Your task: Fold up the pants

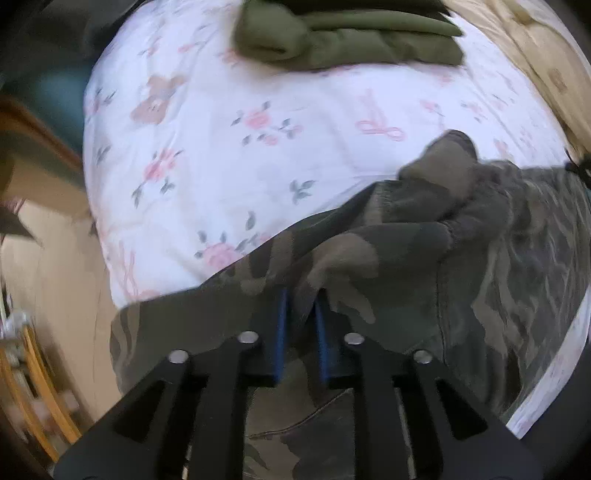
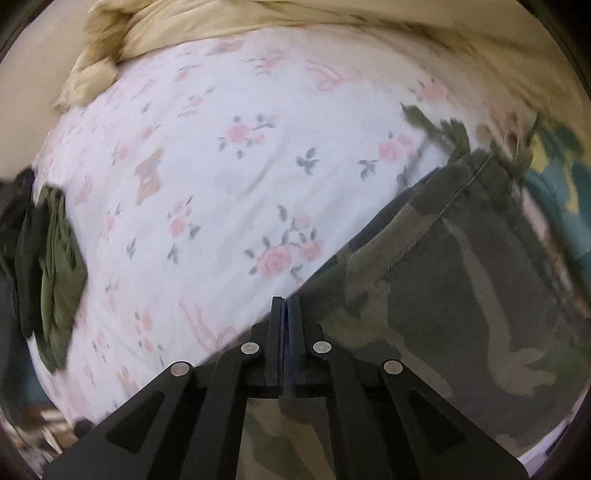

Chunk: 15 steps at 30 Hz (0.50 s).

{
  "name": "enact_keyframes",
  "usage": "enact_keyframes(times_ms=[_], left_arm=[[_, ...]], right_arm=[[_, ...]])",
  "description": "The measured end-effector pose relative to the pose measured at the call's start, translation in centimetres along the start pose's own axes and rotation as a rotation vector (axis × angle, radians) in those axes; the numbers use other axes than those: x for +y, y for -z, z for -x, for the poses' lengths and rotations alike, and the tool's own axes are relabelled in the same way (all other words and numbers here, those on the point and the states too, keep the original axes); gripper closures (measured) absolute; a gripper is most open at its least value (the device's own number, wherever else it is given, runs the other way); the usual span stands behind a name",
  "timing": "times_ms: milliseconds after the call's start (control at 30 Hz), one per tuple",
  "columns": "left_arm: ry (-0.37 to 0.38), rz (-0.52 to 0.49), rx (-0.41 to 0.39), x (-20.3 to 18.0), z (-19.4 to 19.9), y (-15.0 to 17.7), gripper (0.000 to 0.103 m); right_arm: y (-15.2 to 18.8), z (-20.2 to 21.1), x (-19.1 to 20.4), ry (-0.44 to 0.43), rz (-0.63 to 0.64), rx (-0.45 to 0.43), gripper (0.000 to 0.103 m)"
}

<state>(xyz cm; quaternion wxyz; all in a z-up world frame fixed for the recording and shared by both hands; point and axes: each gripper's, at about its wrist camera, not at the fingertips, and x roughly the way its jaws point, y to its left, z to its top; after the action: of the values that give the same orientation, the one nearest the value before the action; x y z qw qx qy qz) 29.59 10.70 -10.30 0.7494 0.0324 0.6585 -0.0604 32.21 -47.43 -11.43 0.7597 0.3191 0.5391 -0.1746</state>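
Observation:
Camouflage pants (image 1: 424, 258) lie on a white floral bedsheet (image 1: 221, 147). In the left wrist view my left gripper (image 1: 302, 310) is shut on a bunched fold of the pants, cloth pinched between its blue pads. In the right wrist view the pants (image 2: 443, 277) spread to the lower right, a seam running along their edge. My right gripper (image 2: 285, 306) is shut tight on the pants' edge, jaws almost touching. Both views are motion-blurred.
A folded olive-green garment (image 1: 332, 37) lies at the far side of the bed; it also shows in the right wrist view (image 2: 59, 273) at the left. A beige blanket (image 2: 332, 22) is bunched along the bed's edge. Wooden furniture (image 1: 33, 387) stands beside the bed.

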Motion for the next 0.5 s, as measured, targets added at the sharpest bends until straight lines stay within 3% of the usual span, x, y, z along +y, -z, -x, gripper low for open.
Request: enact_keyframes(times_ms=[100, 200, 300, 367, 400, 500], left_arm=[[-0.060, 0.019, -0.037, 0.0, 1.7, 0.8, 0.068], [-0.111, 0.101, -0.112, 0.2, 4.2, 1.8, 0.063], [0.011, 0.119, -0.115, -1.1, 4.4, 2.2, 0.062], [0.067, 0.112, -0.092, -2.0, 3.5, 2.4, 0.062], [0.072, 0.108, -0.078, -2.4, 3.0, 2.4, 0.062], [0.008, 0.146, -0.040, -2.7, 0.6, 2.6, 0.062]], right_arm=[[0.4, 1.9, 0.9, -0.001, 0.045, -0.060, 0.097], [3.7, 4.2, 5.3, -0.038, 0.291, -0.077, 0.097], [8.7, 4.2, 9.7, -0.089, 0.513, -0.011, 0.097], [11.6, 1.7, 11.7, -0.100, 0.580, 0.123, 0.098], [12.7, 0.4, 12.3, -0.085, 0.604, 0.156, 0.098], [13.4, -2.2, 13.4, 0.041, 0.647, 0.103, 0.098]])
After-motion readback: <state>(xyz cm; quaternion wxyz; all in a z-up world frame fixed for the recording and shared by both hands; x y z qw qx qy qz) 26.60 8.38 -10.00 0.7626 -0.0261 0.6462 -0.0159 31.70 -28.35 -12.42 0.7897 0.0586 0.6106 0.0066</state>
